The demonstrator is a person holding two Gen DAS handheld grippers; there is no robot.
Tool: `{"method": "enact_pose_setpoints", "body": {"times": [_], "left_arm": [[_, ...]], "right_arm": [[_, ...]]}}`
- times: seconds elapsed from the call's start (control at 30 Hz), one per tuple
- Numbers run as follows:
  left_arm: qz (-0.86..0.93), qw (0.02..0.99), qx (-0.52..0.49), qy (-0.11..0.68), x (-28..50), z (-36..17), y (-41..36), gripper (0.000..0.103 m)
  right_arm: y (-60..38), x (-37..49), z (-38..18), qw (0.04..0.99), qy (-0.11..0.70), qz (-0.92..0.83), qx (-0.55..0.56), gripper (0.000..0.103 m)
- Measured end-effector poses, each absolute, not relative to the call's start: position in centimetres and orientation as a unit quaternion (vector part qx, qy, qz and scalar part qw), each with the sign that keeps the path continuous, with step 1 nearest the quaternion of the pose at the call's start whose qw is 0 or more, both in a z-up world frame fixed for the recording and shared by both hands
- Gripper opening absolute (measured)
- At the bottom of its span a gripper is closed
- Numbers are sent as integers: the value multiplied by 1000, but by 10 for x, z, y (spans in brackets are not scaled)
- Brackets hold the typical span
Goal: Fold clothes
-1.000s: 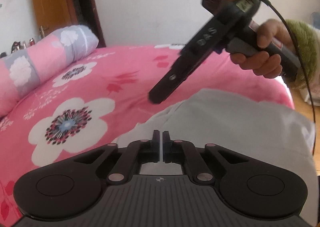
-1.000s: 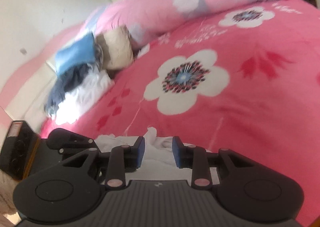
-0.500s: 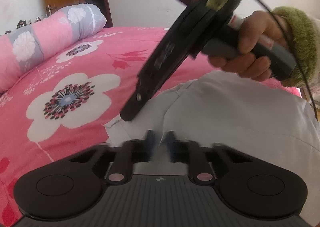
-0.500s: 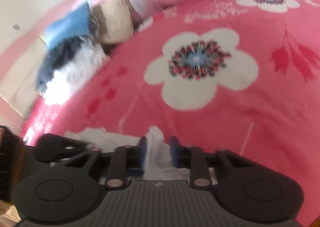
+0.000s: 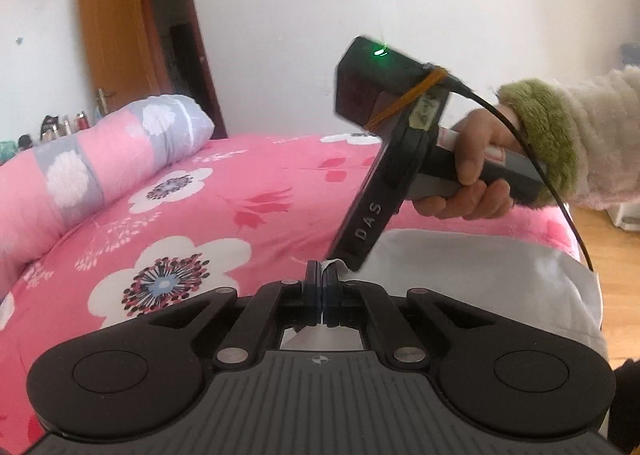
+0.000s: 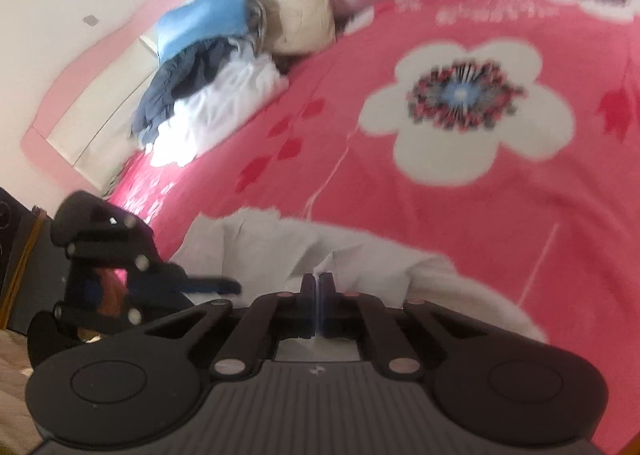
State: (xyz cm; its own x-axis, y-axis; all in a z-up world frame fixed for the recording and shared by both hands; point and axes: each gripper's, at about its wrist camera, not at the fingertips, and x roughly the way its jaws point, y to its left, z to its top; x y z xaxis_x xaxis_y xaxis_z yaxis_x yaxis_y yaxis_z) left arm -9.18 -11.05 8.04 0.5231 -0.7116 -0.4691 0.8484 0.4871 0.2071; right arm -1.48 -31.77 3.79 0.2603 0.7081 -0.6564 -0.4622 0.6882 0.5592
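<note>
Pink cotton printed with big white flowers covers the bed (image 5: pixel 248 191), and everything else is placed against it. A pale grey-white garment (image 5: pixel 472 267) lies on the near side of the bed, spread toward the edge where the wooden floor (image 5: pixel 616 255) shows.

The left tongs (image 5: pixel 321 275) are pinched tight on a fold of that garment: a sliver of white cloth stands up between the closed tips, and their jaws have just been closing. The right tongs (image 6: pixel 319 283) are likewise clamped on a peak of the same cloth, which rises in a small point just past the tips; these jaws too have just been closing. In the left wrist view the right tongs come down slanting from above, tips at the cloth just beside the left ones, gripped by a hand (image 5: pixel 472 183) in a fluffy cream sleeve with a green cuff (image 5: pixel 540 143). A green light glows on top of that tool.

In the right wrist view, which is blurred, the left tongs appear at the lower left, reaching to the garment's edge; what the dark shapes behind them are I cannot tell.

At the far side of the bed a rolled pink and grey quilt (image 5: pixel 100 167) lies along the wall. Toward the bed's head sits a heap of clothes (image 6: pixel 224 67): blue, dark blue and white, with a beige bundle (image 6: pixel 300 19) touching it. Behind the bed stands an open brown door (image 5: pixel 116 39).
</note>
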Motion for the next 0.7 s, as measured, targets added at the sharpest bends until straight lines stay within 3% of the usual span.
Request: {"method": "enact_pose_setpoints", "body": {"times": [0.13, 0.2, 0.27, 0.33, 0.37, 0.6, 0.7], "left_arm": [[-440, 852, 197, 203, -63, 59, -116, 0], [-429, 858, 182, 216, -51, 49, -116, 0], [-426, 859, 170, 225, -42, 42, -116, 0], [-425, 859, 166, 232, -38, 36, -117, 0], [-425, 859, 165, 235, -37, 33, -118, 0], [-424, 859, 153, 245, -37, 26, -113, 0], [-423, 859, 151, 247, -34, 26, -114, 0]], "right_arm": [[-328, 10, 14, 727, 560, 347, 193, 4], [-345, 17, 8, 722, 556, 335, 240, 5], [-362, 13, 12, 731, 537, 330, 261, 13], [-379, 9, 15, 740, 517, 324, 282, 31], [-387, 8, 16, 744, 507, 321, 293, 34], [-441, -46, 44, 836, 406, 224, 293, 36], [-443, -66, 41, 854, 400, 190, 272, 37]]}}
